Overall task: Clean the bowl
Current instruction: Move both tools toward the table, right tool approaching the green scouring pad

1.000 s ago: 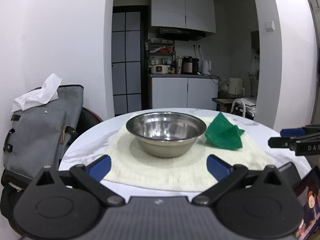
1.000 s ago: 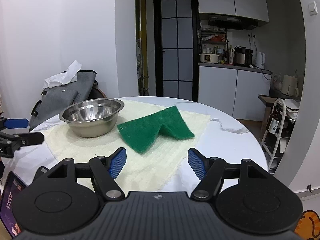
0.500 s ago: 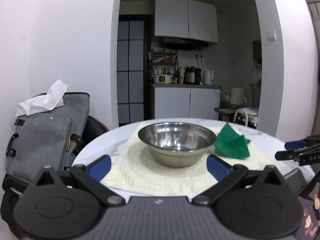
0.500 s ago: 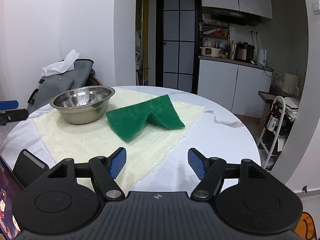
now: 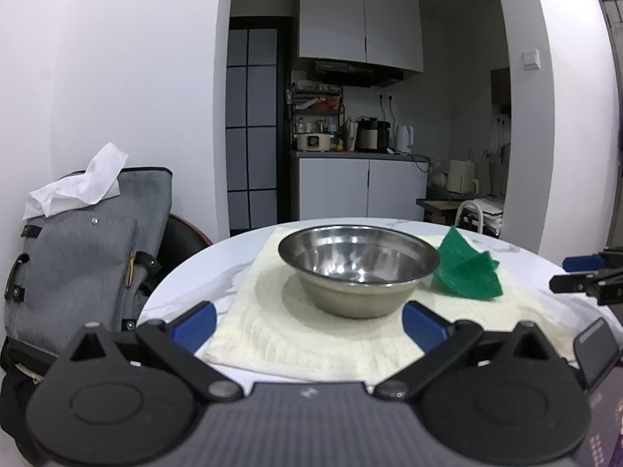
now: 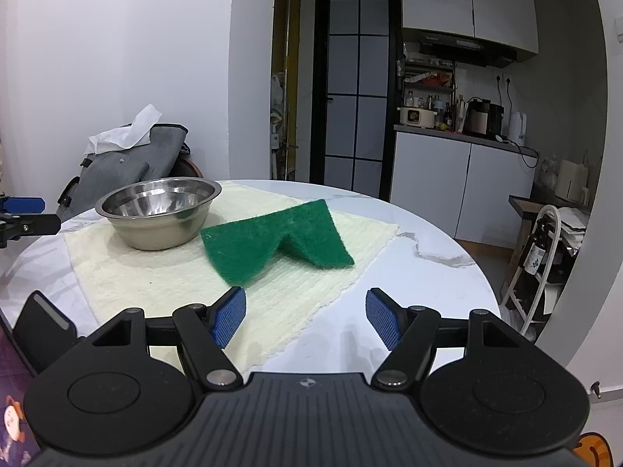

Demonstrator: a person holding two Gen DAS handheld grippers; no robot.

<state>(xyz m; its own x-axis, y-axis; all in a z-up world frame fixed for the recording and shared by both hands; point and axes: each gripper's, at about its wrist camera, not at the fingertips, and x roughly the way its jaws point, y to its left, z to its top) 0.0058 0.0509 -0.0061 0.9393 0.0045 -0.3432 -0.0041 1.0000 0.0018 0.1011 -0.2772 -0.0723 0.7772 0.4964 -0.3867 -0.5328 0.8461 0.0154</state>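
Steel bowl [image 5: 359, 270] sits ahead of the spread, empty left gripper [image 5: 307, 321]; green pad [image 6: 276, 241] lies before the spread, empty right gripper [image 6: 305, 317].

shiny steel bowl [image 5: 359, 268] — rough green scouring pad [image 6: 277, 243] — ribbed cream cloth [image 6: 163, 272].

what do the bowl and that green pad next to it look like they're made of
The bowl looks like polished stainless steel: silvery with mirror-like reflections inside. The green pad seems to be a fibrous synthetic scouring pad: matte, fuzzy surface, flexible enough to lie folded in a tent shape.
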